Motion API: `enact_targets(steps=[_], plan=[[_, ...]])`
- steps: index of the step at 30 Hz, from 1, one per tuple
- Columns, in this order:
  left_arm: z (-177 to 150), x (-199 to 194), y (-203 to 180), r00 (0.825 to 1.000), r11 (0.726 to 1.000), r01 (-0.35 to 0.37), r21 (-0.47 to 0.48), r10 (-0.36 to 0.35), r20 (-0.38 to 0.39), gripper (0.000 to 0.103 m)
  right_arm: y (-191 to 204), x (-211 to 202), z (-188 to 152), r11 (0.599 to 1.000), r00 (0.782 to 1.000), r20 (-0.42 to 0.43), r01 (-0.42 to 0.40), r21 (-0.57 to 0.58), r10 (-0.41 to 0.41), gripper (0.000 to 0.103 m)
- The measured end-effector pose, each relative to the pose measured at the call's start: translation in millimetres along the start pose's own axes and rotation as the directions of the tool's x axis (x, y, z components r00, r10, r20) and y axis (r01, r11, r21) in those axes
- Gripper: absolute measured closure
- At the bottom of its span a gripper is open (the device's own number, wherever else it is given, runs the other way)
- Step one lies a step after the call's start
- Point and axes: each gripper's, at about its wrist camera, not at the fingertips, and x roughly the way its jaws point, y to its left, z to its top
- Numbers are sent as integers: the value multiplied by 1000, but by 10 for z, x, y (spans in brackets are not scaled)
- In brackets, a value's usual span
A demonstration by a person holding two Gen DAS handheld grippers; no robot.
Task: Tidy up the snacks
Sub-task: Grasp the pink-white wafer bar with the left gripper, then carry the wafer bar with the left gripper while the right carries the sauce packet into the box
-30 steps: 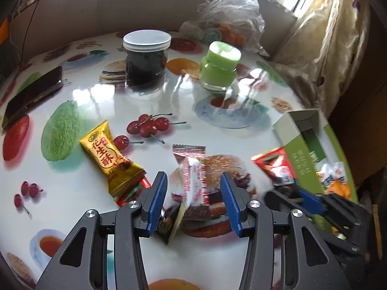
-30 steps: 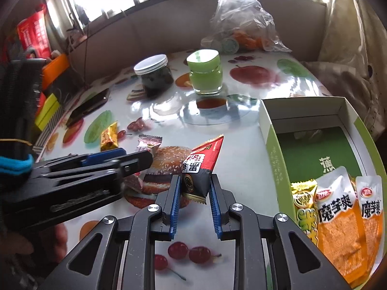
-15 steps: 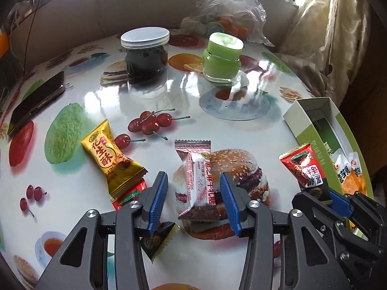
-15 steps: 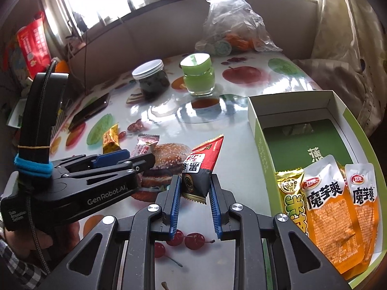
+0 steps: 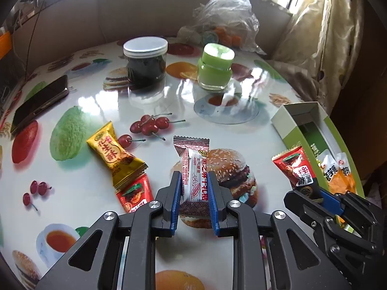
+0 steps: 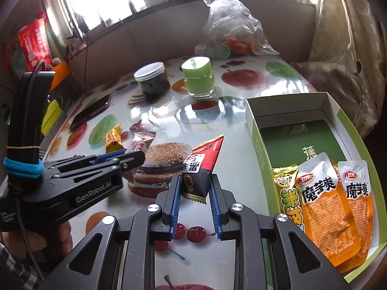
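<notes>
- Glossy round table (image 5: 79, 193) printed with fruit, cherries and burgers, under a window sill and beside a curtain.
- Left claw (image 5: 193, 188) pinching the lower half of a white-and-maroon candy bar (image 5: 193, 169) lying on the burger print; both blue pads pressed against the wrapper.
- Right claw (image 6: 194, 187) clamped on the black end of a red-and-black packet (image 6: 203, 162), held above the table just left of the box.
- Only in the left view: a red packet (image 5: 135, 193) tucked partly under the yellow candy (image 5: 113, 154) and cut off by the claw frame; brand too small to read.
- Only in the right view: the inside of the green-and-white box (image 6: 256, 140), holding two orange pouches (image 6: 336, 210) marked 魔芋爽 and a yellow packet (image 6: 287, 193) with part of its lettering hidden by the claw arm.
- Same box seen from the left only as a far corner and rim, contents mostly cut off.
- "GenRobot.AI" legible on the left claw body in the right view, with a blue band around its handle.
- 花生酥 on the yellow candy; candy bar print partly legible, not fully.
- Farther back: dark jar with white lid (image 5: 145, 62), green jar (image 5: 215, 70), phone (image 5: 38, 104) at the left edge, clear plastic bag (image 5: 225, 21) with blurred contents.
</notes>
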Motion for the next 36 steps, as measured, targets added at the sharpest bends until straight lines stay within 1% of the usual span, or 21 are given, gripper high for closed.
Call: enact_targets(steps=[13,21,29,31,36], plan=[[-109,-323,12,999,1000,13,-15,-13,50,81,39,-223,-50,1000,999,33,-8,-2,8,81],[-187,-502,-49,997,1000,25,-13,-24,76,81,36,-412,-94,1000,998,63,0,-6,1,81],[-202,-696,-151,993,999,34,12,-35,111,81,-19,-586,-155,1000,996,88,1,3,-1,81],[-196,-729,-187,992,999,29,20,-32,120,81,-42,-623,-173,1000,996,91,4,8,-4,81],[-182,-767,-314,991,998,44,44,-49,128,81,-127,-721,-222,1000,995,102,16,19,-18,81]])
